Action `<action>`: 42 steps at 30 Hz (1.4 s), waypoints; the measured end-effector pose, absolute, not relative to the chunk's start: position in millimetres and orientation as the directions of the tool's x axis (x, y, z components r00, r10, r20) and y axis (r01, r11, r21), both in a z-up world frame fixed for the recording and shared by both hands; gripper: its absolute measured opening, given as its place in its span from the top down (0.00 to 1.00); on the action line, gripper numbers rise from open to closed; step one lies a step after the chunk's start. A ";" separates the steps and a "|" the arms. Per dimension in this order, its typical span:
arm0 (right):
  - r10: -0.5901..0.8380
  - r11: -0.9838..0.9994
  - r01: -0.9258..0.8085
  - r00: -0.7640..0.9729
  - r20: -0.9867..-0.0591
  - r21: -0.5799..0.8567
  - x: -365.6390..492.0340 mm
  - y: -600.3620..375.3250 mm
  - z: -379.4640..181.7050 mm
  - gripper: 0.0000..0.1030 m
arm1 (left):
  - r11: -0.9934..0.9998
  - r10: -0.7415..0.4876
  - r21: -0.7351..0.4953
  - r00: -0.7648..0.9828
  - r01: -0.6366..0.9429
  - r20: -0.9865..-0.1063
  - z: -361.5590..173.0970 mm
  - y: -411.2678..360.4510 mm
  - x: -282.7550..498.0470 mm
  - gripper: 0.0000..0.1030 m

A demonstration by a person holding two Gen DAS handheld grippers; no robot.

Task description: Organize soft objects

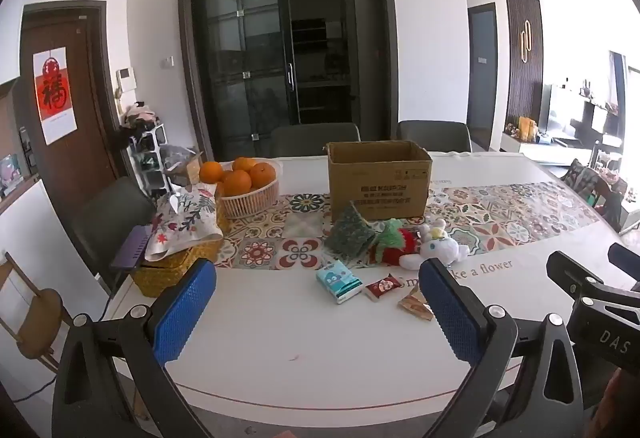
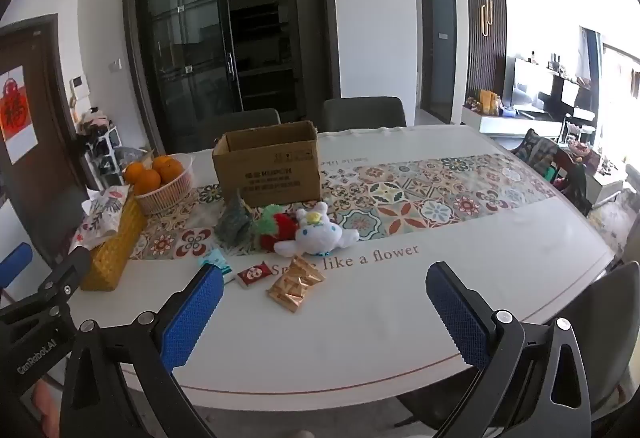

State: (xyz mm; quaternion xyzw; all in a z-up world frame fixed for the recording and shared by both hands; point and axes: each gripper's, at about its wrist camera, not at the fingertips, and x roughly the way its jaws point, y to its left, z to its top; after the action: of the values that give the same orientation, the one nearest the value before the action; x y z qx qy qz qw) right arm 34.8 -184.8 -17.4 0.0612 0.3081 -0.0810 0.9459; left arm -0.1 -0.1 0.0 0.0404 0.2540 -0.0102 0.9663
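**Q:** Cardboard first: what does the left wrist view show?

**A:** An open cardboard box [image 1: 379,185] stands far across the white table [image 1: 280,338], on a patterned tile runner. Just in front of it, on the near side, lie the soft things: a dark green scrubbing sponge [image 1: 350,236] leaning at the box, a red and green plush [image 1: 390,244], and a white plush rabbit [image 1: 438,248] to the right. Nearer still lie a tissue pack [image 1: 339,281], a red snack packet [image 1: 383,286] and a gold wrapper [image 1: 414,305]. The left gripper [image 1: 316,312] hovers near the table edge, its blue jaws wide apart, holding nothing.

**Q:** And the right wrist view?

**A:** Same cluster, seen from further right. The box [image 2: 267,168] sits far left of centre, its inside hidden. Sponge [image 2: 235,224], red and green plush [image 2: 278,228] and rabbit [image 2: 316,234] all rest on the table outside it. The right gripper [image 2: 324,312] hangs low and near, jaws spread apart and empty.

**Q:** How far along is the task?

**A:** It looks barely begun. No soft item visibly sits in the box, and neither gripper touches anything, so every pick appears left to do.

**Q:** Anything else nearby?

**A:** A basket of oranges [image 2: 160,174] far left.
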 end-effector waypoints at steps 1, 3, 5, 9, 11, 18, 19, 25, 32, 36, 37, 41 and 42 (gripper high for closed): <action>-0.121 0.980 0.190 0.794 -0.595 0.053 34.8 -184.3 -17.4 0.00 | 0.997 -0.002 0.071 0.870 0.042 -0.493 0.0 -0.3 0.0 0.00; -0.119 0.981 0.187 0.792 -0.598 0.054 35.3 -183.5 -17.2 0.00 | 0.997 0.002 0.069 0.870 0.037 -0.492 -0.1 -0.7 0.1 0.00; -0.117 0.981 0.187 0.793 -0.597 0.057 35.6 -183.2 -17.1 0.00 | 0.997 -0.006 0.065 0.868 0.043 -0.497 -0.1 -0.2 0.8 0.00; -0.115 0.980 0.189 0.799 -0.591 0.065 34.3 -184.8 -17.0 0.00 | 0.996 0.009 0.077 0.868 0.034 -0.496 1.2 -1.9 1.6 0.00; -0.115 0.980 0.190 0.800 -0.589 0.066 34.0 -186.8 -17.2 0.00 | 0.997 0.005 0.073 0.868 0.036 -0.496 -0.9 -3.7 3.7 0.00; -0.109 0.980 0.185 0.802 -0.588 0.070 34.1 -183.0 -17.5 0.00 | 0.997 -0.001 0.067 0.872 0.039 -0.489 -3.9 -3.6 5.2 0.00; -0.108 0.980 0.185 0.802 -0.587 0.071 33.8 -182.9 -16.9 0.00 | 0.997 0.001 0.069 0.872 0.037 -0.489 -2.7 -4.4 4.2 0.00; -0.107 0.980 0.185 0.803 -0.586 0.075 33.9 -180.1 -16.1 0.00 | 0.997 -0.011 0.064 0.877 0.047 -0.480 1.3 2.9 0.2 0.00; -0.106 0.980 0.185 0.804 -0.585 0.076 33.8 -180.0 -16.4 0.00 | 0.997 -0.015 0.061 0.878 0.051 -0.479 2.9 2.0 0.2 0.00; -0.106 0.980 0.186 0.804 -0.585 0.077 33.9 -180.0 -16.3 0.00 | 0.997 -0.016 0.063 0.881 0.052 -0.473 5.9 3.0 1.3 0.00; -0.106 0.980 0.185 0.804 -0.585 0.078 33.9 -179.7 -16.3 0.00 | 0.997 -0.017 0.063 0.881 0.053 -0.473 6.3 2.9 1.6 0.00; -0.106 0.980 0.185 0.804 -0.585 0.077 34.0 -179.9 -16.2 0.00 | 0.997 -0.018 0.061 0.882 0.053 -0.472 5.8 3.5 1.2 0.00; -0.106 0.980 0.186 0.804 -0.585 0.078 33.9 -180.1 -16.2 0.00 | 0.997 -0.018 0.061 0.881 0.053 -0.472 5.8 3.6 1.1 0.00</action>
State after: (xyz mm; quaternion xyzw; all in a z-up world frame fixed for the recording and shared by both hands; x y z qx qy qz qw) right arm 33.9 -180.1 -16.2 0.0657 0.3033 -0.0770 0.9475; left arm 1.1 3.6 5.8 0.0363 0.2430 -0.0184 0.9692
